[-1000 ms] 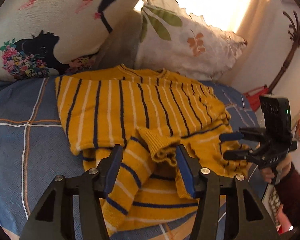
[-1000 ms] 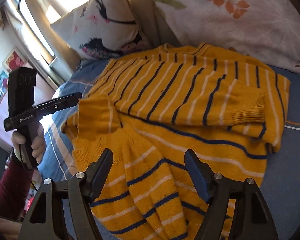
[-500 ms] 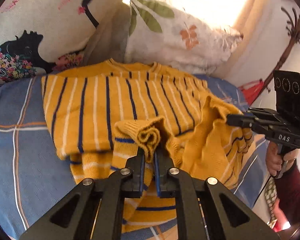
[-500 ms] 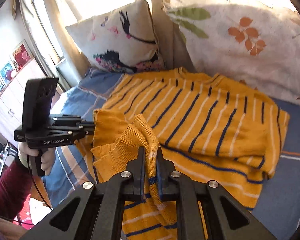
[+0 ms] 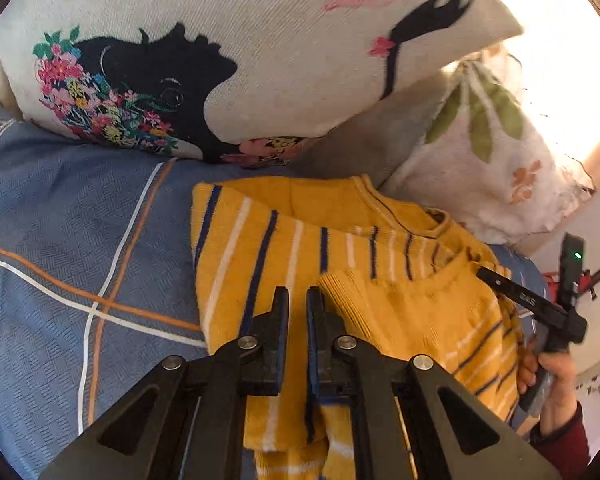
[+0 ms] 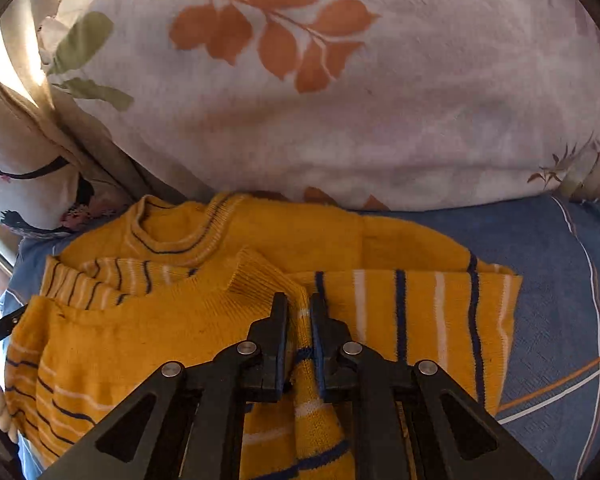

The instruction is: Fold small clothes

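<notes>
Both my grippers, left gripper (image 5: 298, 300) and right gripper (image 6: 298, 304), just clamped the sweater (image 6: 380, 240) hem and carried it far, toward the collar: fold nearly laid

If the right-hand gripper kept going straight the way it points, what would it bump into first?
Probably the yellow striped knit sweater it already pinches; the right gripper points down at its folded layers. Beyond lies the white leaf-print pillow, though depth is unclear.
</notes>
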The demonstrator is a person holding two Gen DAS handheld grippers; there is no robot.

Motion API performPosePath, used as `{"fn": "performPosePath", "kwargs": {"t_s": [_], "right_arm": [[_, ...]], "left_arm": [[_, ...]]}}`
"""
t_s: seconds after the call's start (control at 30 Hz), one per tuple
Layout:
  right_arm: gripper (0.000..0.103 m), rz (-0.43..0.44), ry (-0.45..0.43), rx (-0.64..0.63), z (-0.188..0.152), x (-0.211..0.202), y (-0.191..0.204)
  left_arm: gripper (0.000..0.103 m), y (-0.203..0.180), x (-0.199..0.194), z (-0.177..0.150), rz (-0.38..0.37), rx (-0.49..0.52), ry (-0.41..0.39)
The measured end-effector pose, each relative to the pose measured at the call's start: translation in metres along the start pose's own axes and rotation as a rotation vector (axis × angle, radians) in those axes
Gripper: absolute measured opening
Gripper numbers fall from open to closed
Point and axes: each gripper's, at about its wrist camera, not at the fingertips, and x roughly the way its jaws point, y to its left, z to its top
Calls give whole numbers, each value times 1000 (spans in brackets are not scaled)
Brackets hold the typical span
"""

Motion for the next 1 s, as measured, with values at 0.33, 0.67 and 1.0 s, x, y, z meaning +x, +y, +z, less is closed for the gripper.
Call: {"fn": "performPosePath", "kwargs": {"t_s": [0.33,0.67,1.0], "right_arm": [[18,-32,1,58,-4,-6,-21],[63,146,-55,75,-19,-36,-34],[9,114,-42,-7,-13,-37,-19]], "left_arm": [[68,-14,-10,-13,-163,66,12],[7,-37,20,-21,-11,141,126],[6,-20,16,29,32,20,20]]}}
